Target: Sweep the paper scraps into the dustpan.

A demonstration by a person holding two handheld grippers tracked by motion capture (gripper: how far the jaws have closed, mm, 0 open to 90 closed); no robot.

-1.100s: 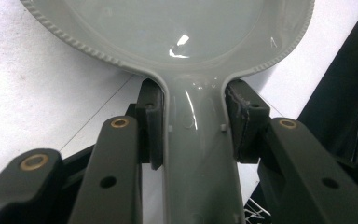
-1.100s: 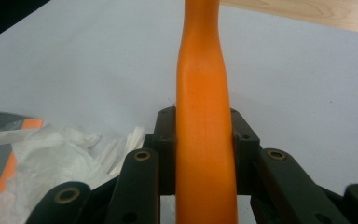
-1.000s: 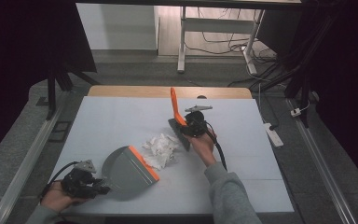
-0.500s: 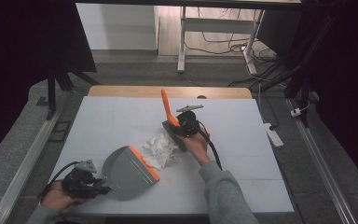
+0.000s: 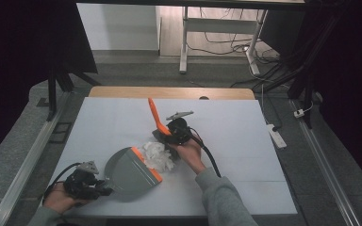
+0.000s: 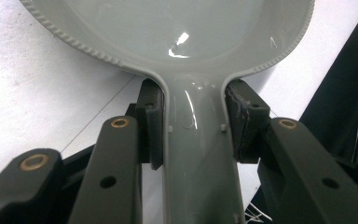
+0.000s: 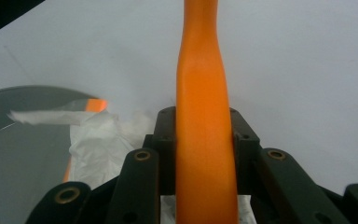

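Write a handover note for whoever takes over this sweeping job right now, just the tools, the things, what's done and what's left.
Left tool: shut on the grey dustpan by its handle, pan flat on the table.
Right tool: shut on the orange brush by its handle, head down behind the paper.
Crumpled white paper: at the pan's orange lip, partly over it.
Done: paper brought up to the pan.
Left: sweep the rest fully into the pan, probably with one more short stroke.

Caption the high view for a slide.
Right gripper sweeps crumpled white paper with orange-handled brush toward grey dustpan.
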